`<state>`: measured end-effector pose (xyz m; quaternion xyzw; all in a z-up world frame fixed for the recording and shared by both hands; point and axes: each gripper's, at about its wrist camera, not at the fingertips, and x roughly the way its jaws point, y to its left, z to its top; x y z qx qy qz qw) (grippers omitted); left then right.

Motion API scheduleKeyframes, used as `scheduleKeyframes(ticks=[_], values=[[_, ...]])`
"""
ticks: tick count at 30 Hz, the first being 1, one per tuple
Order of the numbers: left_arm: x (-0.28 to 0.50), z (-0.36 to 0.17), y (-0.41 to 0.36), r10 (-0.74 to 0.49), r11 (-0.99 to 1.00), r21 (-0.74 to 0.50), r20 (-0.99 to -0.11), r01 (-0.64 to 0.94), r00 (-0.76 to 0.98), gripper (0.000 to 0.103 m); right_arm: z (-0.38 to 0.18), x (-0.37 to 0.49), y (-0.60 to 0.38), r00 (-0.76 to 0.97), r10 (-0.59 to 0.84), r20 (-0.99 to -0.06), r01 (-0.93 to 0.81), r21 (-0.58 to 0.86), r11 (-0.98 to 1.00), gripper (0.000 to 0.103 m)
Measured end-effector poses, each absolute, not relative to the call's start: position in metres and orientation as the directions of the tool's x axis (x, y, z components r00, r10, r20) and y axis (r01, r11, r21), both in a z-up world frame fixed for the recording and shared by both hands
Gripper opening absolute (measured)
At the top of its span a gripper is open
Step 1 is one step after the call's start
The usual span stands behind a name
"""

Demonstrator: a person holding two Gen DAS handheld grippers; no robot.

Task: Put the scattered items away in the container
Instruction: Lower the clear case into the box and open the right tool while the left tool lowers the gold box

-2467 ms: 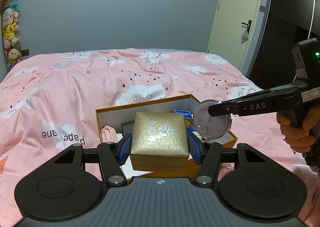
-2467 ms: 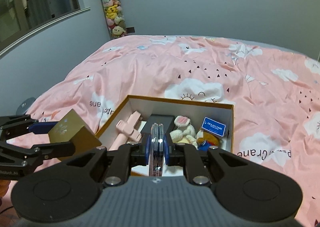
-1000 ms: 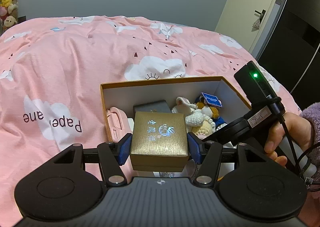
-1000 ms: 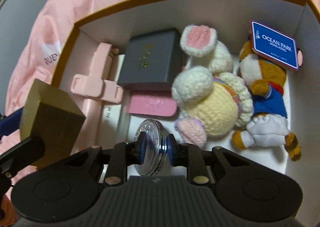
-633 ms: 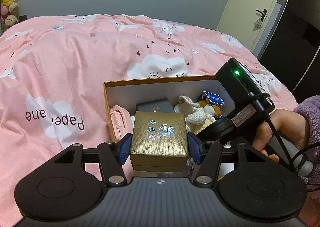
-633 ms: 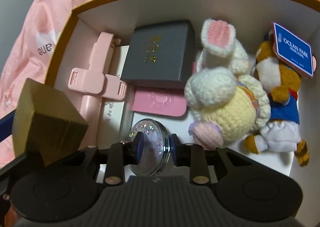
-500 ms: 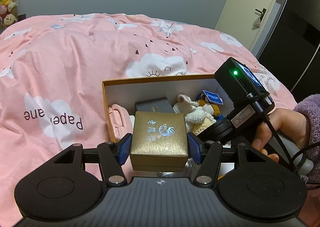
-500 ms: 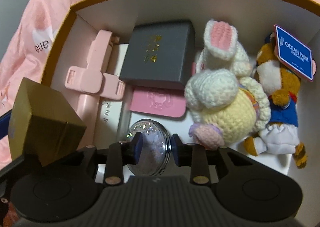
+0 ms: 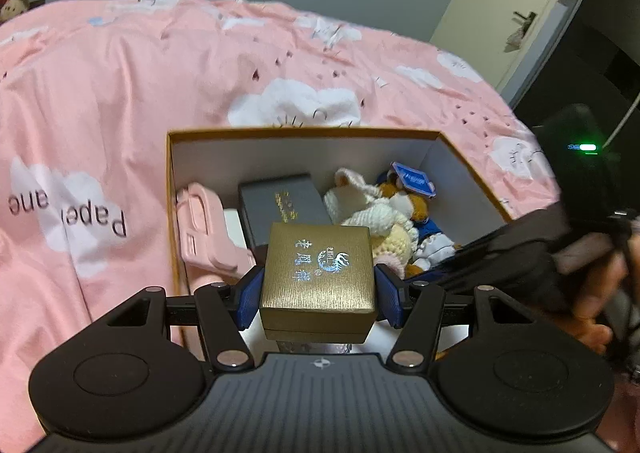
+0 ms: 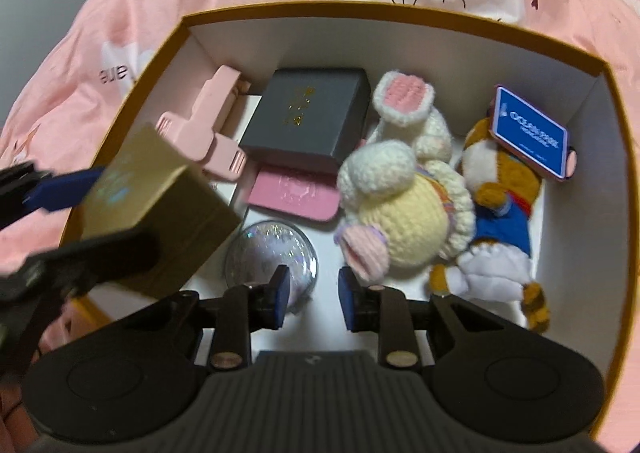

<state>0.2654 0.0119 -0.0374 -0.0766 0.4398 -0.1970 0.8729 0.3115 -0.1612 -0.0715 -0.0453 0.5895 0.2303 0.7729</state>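
Observation:
My left gripper (image 9: 319, 289) is shut on a gold gift box (image 9: 318, 277) and holds it over the near left part of the orange cardboard box (image 9: 304, 130). The gold box also shows in the right wrist view (image 10: 160, 209), above the container's (image 10: 400, 9) left side. My right gripper (image 10: 314, 295) is open and empty, just above the container floor. A round glittery compact (image 10: 268, 253) lies flat on the floor beside its left finger.
Inside the container lie a pink clip (image 10: 200, 129), a dark grey box (image 10: 308, 115), a pink card (image 10: 294, 193), a crochet bunny (image 10: 400, 205) and a plush with a blue tag (image 10: 500, 189). Pink bedding (image 9: 120, 93) surrounds the container. A door (image 9: 516, 5) stands at the far right.
My right gripper opened and let go of the compact, which now lies flat on the container floor. My left gripper moved in over the container with the gold box.

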Motion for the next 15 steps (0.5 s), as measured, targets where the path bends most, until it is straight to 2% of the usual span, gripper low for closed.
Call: scheduleKeyframes(ticks=[15], values=[[0.277,-0.064,-0.029,-0.269,0.963,-0.236,-0.832,0.128,0.486,0.068,-0.076,0.305,-0.191,0.217,0.302,-0.928,-0.388,0.201,0.899,0.03]])
